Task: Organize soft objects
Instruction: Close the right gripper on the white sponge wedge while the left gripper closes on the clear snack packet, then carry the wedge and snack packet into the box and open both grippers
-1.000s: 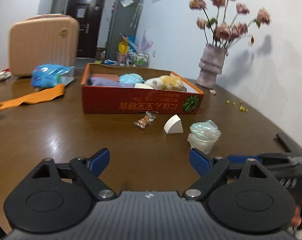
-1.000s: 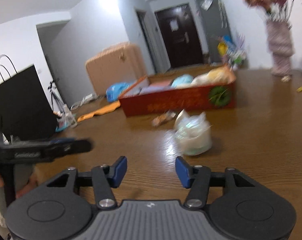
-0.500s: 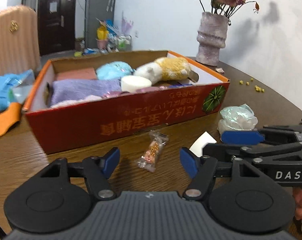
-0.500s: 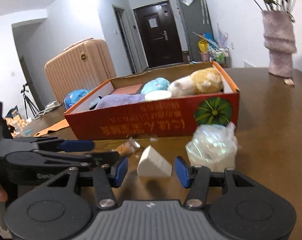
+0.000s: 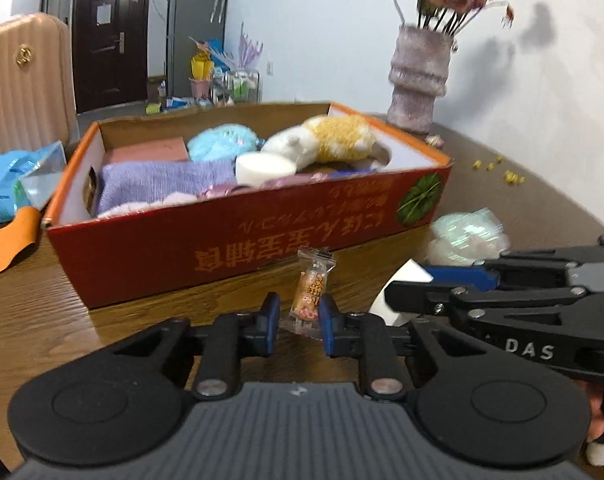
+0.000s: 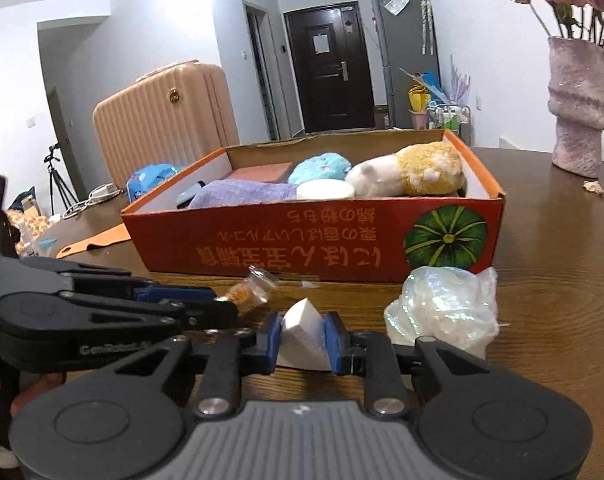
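Left gripper point(image 5: 299, 326) has just been closing, its blue pads pinching the small clear-wrapped orange snack packet point(image 5: 312, 290), whose long axis runs straight ahead toward the red cardboard box point(image 5: 229, 252). Right gripper point(image 6: 304, 340), jaws also just closing, squeezes the white wedge-shaped sponge point(image 6: 304, 334); the box lies directly beyond.

Black left gripper point(image 5: 299, 322), blue pads, silver screws.
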